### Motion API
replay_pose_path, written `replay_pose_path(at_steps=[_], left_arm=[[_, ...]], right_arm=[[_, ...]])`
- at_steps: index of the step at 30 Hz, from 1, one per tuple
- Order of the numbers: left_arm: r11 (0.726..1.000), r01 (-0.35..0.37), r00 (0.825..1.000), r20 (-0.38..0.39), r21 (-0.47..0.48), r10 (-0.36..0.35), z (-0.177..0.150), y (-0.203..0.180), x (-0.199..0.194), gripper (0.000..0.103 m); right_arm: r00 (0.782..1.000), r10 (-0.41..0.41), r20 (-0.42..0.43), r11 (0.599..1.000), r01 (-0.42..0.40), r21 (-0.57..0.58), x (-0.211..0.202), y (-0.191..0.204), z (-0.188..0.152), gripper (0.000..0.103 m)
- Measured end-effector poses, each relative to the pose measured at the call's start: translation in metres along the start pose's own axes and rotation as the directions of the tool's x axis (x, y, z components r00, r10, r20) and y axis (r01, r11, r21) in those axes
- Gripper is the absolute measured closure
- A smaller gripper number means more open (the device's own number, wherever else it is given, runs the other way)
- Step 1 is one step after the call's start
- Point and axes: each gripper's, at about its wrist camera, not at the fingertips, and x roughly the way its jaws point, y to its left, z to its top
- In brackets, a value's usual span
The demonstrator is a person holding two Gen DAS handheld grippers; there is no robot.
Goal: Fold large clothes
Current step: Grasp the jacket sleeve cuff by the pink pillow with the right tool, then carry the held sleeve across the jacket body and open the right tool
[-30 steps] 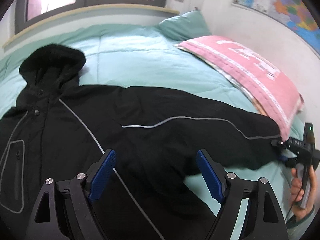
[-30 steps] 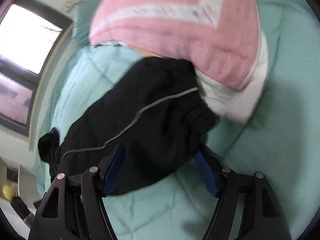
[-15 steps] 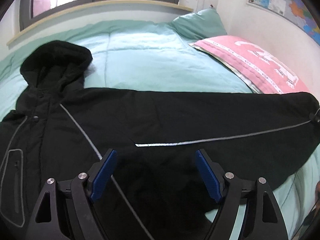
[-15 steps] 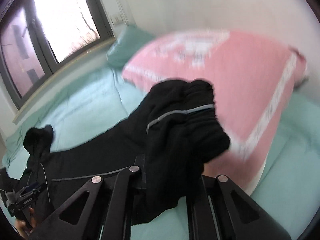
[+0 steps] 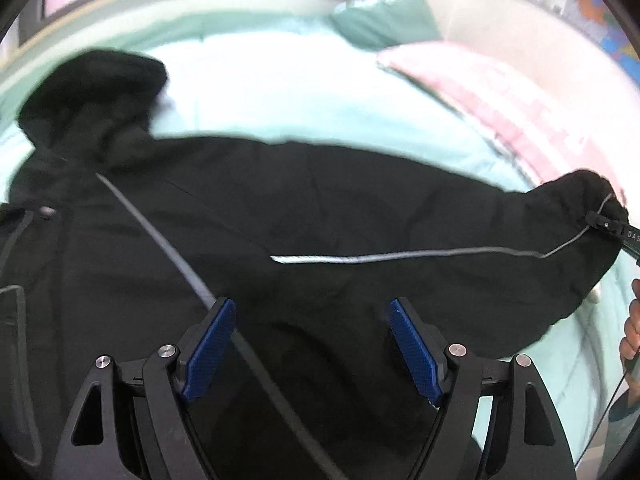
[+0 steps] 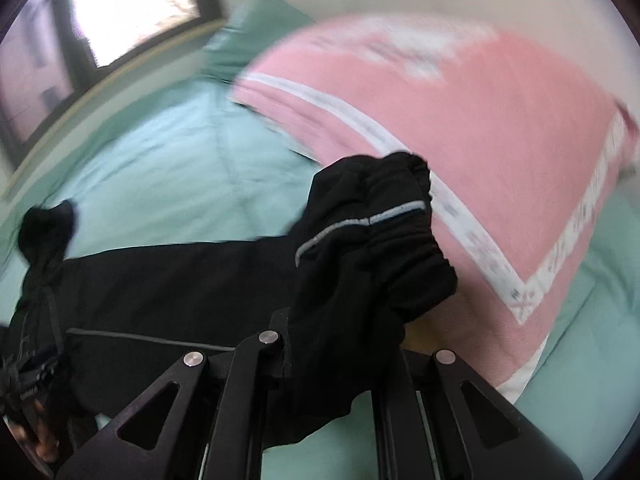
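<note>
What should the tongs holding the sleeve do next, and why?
Probably carry the sleeve across onto the jacket's front. The right tongs are shut on the cuff and hold it off the bed, while the jacket lies spread flat and the left tongs hang open above it.

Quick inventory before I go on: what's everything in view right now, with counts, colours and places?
jacket: one, black with grey piping, spread across the bed
sleeve cuff: one, black, lifted off the bed, clamped in the right gripper
duvet: one, pale green, covers the bed
pillow: one, green, at the head of the bed near the window
pink blanket: one, pink with white bands, on the bed by the wall
window: one, dark frame, behind the bed
map: one, multicoloured, on the wall
left gripper: black, blue pads, jaws open above the jacket body
right gripper: black, jaws shut on the sleeve cuff
hand: one, at the right edge of the left wrist view
</note>
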Motion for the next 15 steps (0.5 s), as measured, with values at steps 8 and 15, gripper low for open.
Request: replay_pose_path(at_steps=[8, 15], left_arm=[[0.996, -0.088, 0.986, 0.143, -0.031, 0.091, -0.012, 0.066, -0.087, 0.023], [0.990, -0.039, 0.986, 0.156, -0.139, 0.061, -0.038, 0.139, -0.132, 0.023]], right_arm=[[0.974, 0.224, 0.029, 0.936, -0.206, -0.284, -0.066, 0.176, -0.001, 0.091], [0.940, 0.333, -0.075, 0.850, -0.333, -0.409, -0.066, 0.322, -0.040, 0.090]])
